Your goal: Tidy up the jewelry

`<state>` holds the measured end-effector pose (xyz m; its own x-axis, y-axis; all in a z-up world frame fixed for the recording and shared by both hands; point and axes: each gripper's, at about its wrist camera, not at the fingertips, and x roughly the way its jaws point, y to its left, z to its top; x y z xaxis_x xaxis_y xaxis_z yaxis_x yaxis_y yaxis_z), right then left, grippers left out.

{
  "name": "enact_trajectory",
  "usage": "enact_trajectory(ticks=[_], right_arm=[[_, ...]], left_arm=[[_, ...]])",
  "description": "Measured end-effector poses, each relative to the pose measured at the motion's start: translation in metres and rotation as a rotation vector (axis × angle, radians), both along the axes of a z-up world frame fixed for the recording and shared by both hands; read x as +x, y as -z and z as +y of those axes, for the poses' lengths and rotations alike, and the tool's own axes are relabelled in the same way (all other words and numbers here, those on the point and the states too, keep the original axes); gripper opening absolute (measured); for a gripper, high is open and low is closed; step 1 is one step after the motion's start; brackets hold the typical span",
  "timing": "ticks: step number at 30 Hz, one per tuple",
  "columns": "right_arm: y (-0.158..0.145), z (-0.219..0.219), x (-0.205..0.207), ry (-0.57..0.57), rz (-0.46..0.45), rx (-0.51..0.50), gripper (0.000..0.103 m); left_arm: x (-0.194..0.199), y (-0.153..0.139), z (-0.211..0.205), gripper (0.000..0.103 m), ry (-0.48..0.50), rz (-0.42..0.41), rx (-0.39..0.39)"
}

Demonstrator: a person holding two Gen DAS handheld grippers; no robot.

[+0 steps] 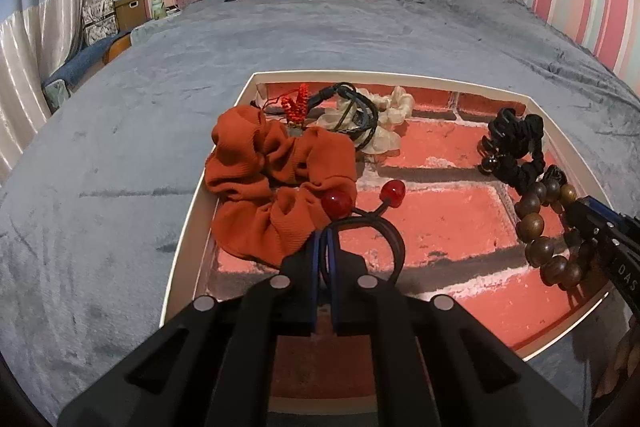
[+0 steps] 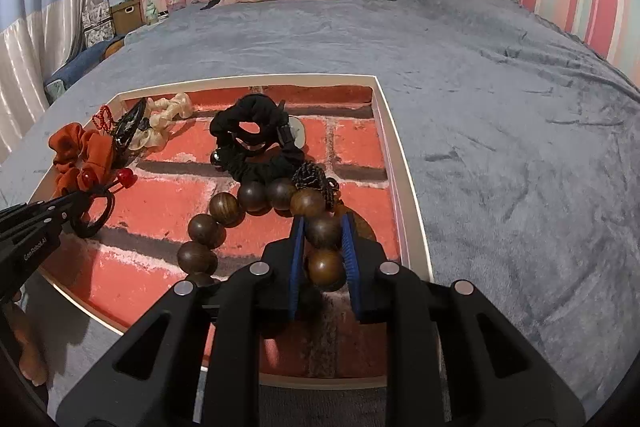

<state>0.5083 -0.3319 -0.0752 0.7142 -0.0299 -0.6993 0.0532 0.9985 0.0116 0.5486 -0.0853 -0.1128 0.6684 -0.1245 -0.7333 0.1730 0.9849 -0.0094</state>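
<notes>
Left wrist view: the left gripper [image 1: 323, 247] is clenched on a black hair tie [image 1: 372, 227] whose two red beads [image 1: 392, 193] point away toward the orange scrunchie [image 1: 272, 183]. The right gripper [image 2: 323, 235] grasps a wooden bead bracelet [image 2: 224, 211], its loop stretching leftward across the brick-patterned tray [image 2: 404, 187] on the grey bedspread [image 2: 500, 127].

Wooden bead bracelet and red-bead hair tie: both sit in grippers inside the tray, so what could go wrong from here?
The right gripper pinches only one round bead of the wooden bead bracelet; it could slip.

The hair tie in the left gripper touches the orange scrunchie; lifting may drag it.
</notes>
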Motion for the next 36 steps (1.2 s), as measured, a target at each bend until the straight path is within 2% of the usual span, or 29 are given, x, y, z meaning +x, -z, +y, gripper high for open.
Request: enact_trajectory(ticks=[1,2,4,5,6,7,9,11,17,23,26,28,32,36], right_arm=[[-0.001,0.000,0.000,-0.005,-0.003,0.005,0.037],[-0.002,-0.001,-0.002,-0.009,-0.010,0.010,0.057],[-0.010,-0.002,-0.011,-0.005,-0.061,0.014,0.071],[-0.016,-0.002,-0.017,-0.011,-0.100,0.023,0.082],[-0.022,-0.002,-0.024,-0.012,-0.136,0.027,0.088],[-0.028,-0.002,-0.033,-0.010,-0.179,0.030,0.093],[-0.034,-0.002,-0.046,-0.011,-0.214,0.051,0.094],[-0.037,-0.001,-0.062,-0.012,-0.235,0.070,0.094],[-0.042,0.006,-0.125,0.015,-0.267,0.102,0.096],[-0.044,0.026,-0.186,-0.017,-0.254,-0.003,0.098],[-0.039,0.029,-0.215,-0.016,-0.234,-0.009,0.098],[-0.040,0.032,-0.230,-0.021,-0.235,-0.025,0.098],[-0.046,0.038,-0.245,-0.059,-0.246,-0.064,0.099],[-0.047,0.043,-0.248,-0.088,-0.267,-0.114,0.099]], left_arm=[[0.000,0.000,0.001,0.005,0.000,0.001,-0.001],[0.000,-0.001,0.001,0.005,0.000,0.003,-0.004],[-0.005,-0.004,0.003,0.006,0.002,-0.008,-0.019],[-0.010,-0.008,0.003,0.007,0.005,-0.030,-0.023],[-0.013,-0.011,0.003,0.018,0.008,-0.045,-0.023],[-0.018,-0.014,0.003,0.045,0.010,-0.064,-0.022],[-0.034,-0.024,0.002,0.072,-0.003,-0.131,-0.005],[-0.050,-0.033,0.001,0.073,0.008,-0.166,0.003],[-0.112,-0.044,0.017,0.078,-0.008,-0.195,0.007],[-0.201,-0.056,0.042,0.086,-0.049,-0.218,0.017],[-0.237,-0.067,0.053,0.090,-0.073,-0.229,0.018],[-0.257,-0.072,0.060,0.094,-0.090,-0.239,0.018],[-0.289,-0.079,0.072,0.095,-0.109,-0.237,0.016],[-0.303,-0.084,0.081,0.095,-0.147,-0.215,0.038]])
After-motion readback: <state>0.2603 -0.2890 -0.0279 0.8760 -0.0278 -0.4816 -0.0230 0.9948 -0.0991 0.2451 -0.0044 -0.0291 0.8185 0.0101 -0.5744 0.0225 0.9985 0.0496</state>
